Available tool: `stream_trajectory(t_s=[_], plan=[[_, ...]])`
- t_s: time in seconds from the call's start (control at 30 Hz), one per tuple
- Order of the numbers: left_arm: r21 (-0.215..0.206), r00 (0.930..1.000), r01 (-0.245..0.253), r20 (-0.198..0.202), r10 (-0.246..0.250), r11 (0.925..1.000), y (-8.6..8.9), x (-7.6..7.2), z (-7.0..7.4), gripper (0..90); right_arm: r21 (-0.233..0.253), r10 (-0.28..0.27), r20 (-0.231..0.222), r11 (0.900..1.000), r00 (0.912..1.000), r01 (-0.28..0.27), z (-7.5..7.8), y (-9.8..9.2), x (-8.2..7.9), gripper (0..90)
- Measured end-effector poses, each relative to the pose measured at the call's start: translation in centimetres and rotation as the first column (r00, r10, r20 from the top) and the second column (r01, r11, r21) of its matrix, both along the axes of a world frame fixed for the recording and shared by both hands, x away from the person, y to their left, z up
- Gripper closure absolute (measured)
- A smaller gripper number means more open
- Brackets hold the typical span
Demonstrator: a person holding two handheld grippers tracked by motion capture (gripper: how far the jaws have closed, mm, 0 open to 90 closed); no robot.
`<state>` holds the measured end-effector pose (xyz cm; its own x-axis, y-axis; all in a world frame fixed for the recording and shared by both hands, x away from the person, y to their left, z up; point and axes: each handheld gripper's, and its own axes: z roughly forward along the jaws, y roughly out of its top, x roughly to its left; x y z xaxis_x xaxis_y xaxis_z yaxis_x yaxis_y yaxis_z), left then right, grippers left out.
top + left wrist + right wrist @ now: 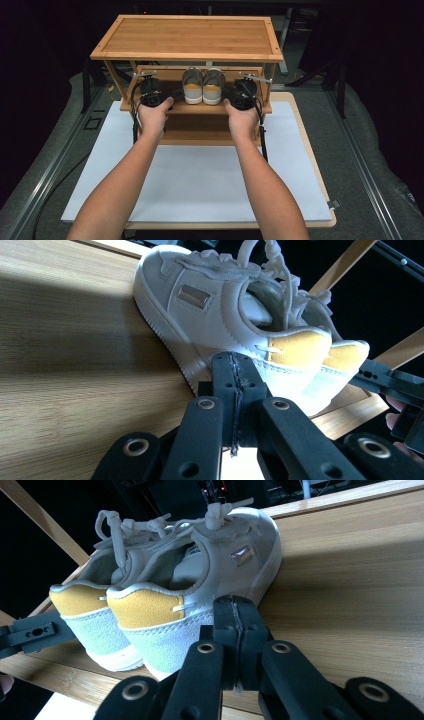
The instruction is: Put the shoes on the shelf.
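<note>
While both forearms reach forward, each hand-held gripper (176, 93) (226, 93) sits fully closed, empty, flanking the sneakers (203, 86).

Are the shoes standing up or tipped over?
Standing up. The pair of shoes sits on its soles side by side on the middle shelf, yellow heels facing the person, openings upward.

A bamboo shelf rack (187, 37) stands toward the far edge of the worktop (305, 145), its flat top board framed by a raised rim; slanted wooden legs (112, 75) carry it at both ends; a white mat (200, 180) covers most of the worktop, leaving a pale wooden border bare along the right edge; grey carpeted floor (370, 150) surrounds it, crossed by metal rails (55, 155) on either side; the background is dark.
</note>
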<state>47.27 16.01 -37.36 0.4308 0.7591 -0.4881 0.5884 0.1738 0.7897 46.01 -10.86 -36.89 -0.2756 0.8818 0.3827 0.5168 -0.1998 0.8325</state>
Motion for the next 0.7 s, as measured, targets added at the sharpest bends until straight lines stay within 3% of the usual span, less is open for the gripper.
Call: stream_trajectory(t_s=[0.07, 0.2, 0.37, 0.5, 0.7], plan=[[0.000, 1.0000, -0.002, 0.002, 0.002, 1.0000, -0.1, 0.0, 0.0, 89.6, -0.006, -0.016, -0.008, 1.000, 0.9998, 0.016, 0.0, 0.0, 0.0, 87.1], [-0.005, 1.0000, 0.004, -0.001, -0.004, 1.0000, 0.1, 0.1, -0.1, 89.4, 0.037, -0.021, -0.005, 0.999, 0.9998, 0.021, -0.3, -0.3, 0.1, 85.2], [-0.021, 0.9998, 0.013, -0.017, -0.014, 0.9997, 0.2, -0.1, 0.0, 87.9, 0.033, -0.018, -0.006, 0.999, 0.9998, 0.018, -0.3, -0.5, 0.1, 82.6], [-0.014, 0.9999, 0.014, -0.001, -0.014, 0.9998, 0.4, -0.4, 0.4, 86.6, 0.016, -0.012, -0.008, 1.000, 0.9999, 0.012, 0.0, -0.3, -0.4, 82.1], [-0.006, 0.9998, 0.019, 0.005, -0.019, 0.9998, 0.9, -1.1, 0.3, 85.6, 0.038, 0.004, 0.027, 0.999, 0.9996, -0.005, -0.1, -0.2, -1.3, 79.5]])
